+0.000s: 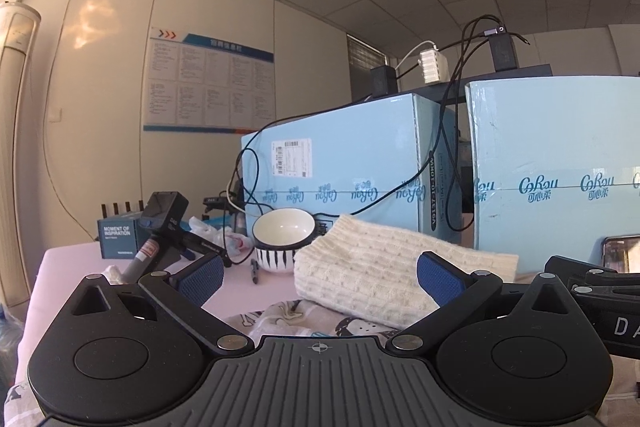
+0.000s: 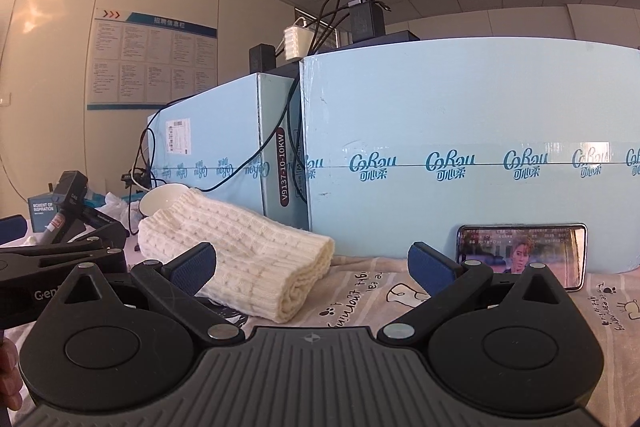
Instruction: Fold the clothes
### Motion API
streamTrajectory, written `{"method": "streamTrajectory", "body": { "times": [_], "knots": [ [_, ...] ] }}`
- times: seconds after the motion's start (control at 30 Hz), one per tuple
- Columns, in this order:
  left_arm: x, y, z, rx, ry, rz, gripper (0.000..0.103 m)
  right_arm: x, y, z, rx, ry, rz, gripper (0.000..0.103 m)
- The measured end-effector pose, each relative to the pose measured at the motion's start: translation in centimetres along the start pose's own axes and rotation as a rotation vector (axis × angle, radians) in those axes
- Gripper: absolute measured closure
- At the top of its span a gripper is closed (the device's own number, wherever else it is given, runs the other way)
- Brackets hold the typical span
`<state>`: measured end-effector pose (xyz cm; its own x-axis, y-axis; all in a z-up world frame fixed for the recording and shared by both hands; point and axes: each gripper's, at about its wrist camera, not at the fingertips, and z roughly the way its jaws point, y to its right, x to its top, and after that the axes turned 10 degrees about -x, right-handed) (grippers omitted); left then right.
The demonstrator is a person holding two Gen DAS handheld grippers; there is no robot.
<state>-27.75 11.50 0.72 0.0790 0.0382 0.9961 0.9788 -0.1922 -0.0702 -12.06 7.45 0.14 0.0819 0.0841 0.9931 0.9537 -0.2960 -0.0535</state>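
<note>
The left hand-held gripper [image 1: 320,277] has its blue-padded fingers spread wide with nothing between them, held low over a printed cloth [image 1: 288,315] that covers the near part of the tabletop [image 1: 68,267]. The right hand-held gripper [image 2: 312,265] is likewise wide apart and empty, just to the right of the left one, whose black frame shows at the left edge of the right wrist view. Ahead of both lies a folded cream knit garment [image 2: 240,259], resting on the printed cloth; its long axis runs diagonally, from its far ribbed end at the back left, next to a bowl [image 1: 282,231], to its near rolled end at the front right, where the folded layers show edge-on. The bowl is white inside with black stripes outside and is tilted so its opening faces the cameras. To the right a phone [image 2: 524,253] stands on its long side, screen lit, leaning against a pale blue carton [image 2: 460,131]; a second pale blue carton [image 1: 348,155] stands to its left, with black cables [image 1: 452,131] draped over it. At the back left sit a small dark box [image 1: 118,237] and a marker pen [image 1: 254,271]
</note>
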Motion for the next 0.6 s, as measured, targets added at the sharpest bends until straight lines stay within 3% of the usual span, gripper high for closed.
{"method": "streamTrajectory", "body": {
  "times": [0.6],
  "knots": [
    [-0.04,-0.41,0.25,0.004,-0.010,-0.029,0.000,-0.11,0.20,0.12,0.004,-0.009,0.014,0.000]
  ]
}}
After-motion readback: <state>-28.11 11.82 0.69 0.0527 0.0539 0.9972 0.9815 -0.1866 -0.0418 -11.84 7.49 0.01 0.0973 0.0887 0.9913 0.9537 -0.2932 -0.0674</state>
